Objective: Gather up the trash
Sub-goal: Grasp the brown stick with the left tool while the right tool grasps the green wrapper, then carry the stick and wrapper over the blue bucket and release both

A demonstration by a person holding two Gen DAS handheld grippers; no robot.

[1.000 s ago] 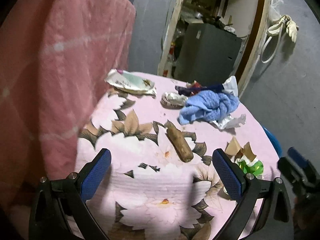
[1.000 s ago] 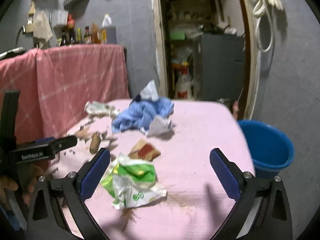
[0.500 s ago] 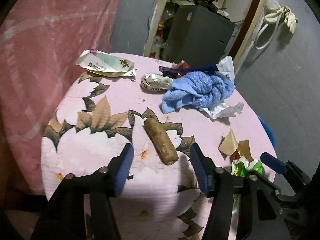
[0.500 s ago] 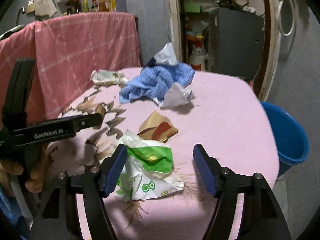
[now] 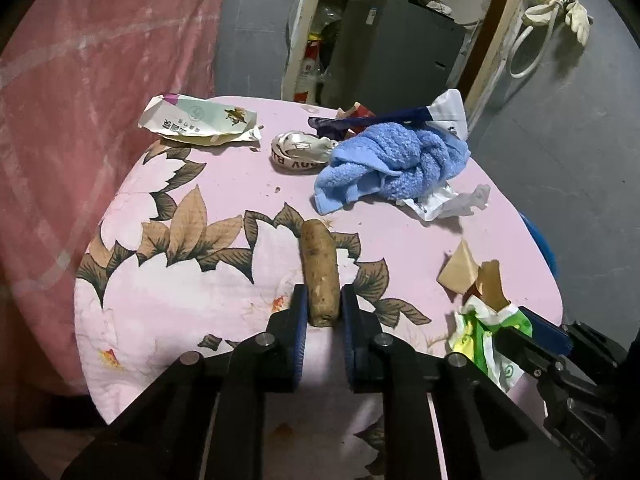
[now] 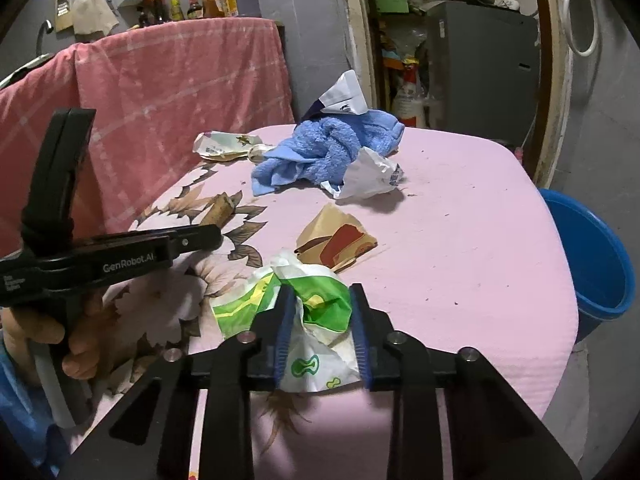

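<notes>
My left gripper (image 5: 323,305) is shut on the near end of a brown root-like stick (image 5: 319,264) that lies on the pink flowered tablecloth (image 5: 192,280). My right gripper (image 6: 320,312) is shut on a crumpled green and white wrapper (image 6: 316,304); the wrapper also shows in the left wrist view (image 5: 486,328). A brown torn paper packet (image 6: 336,240) lies just beyond it. A blue bucket (image 6: 592,252) stands on the floor beside the table's right edge.
A blue towel (image 5: 396,160) lies mid-table with white crumpled wrappers (image 5: 448,200) beside it. A flattened carton (image 5: 196,120) and a crushed paper cup (image 5: 300,152) lie at the far left. A pink cloth (image 6: 180,80) hangs on the left.
Both grippers moved forward and down and closed: the left one onto the brown stick, the right one onto the green wrapper.
</notes>
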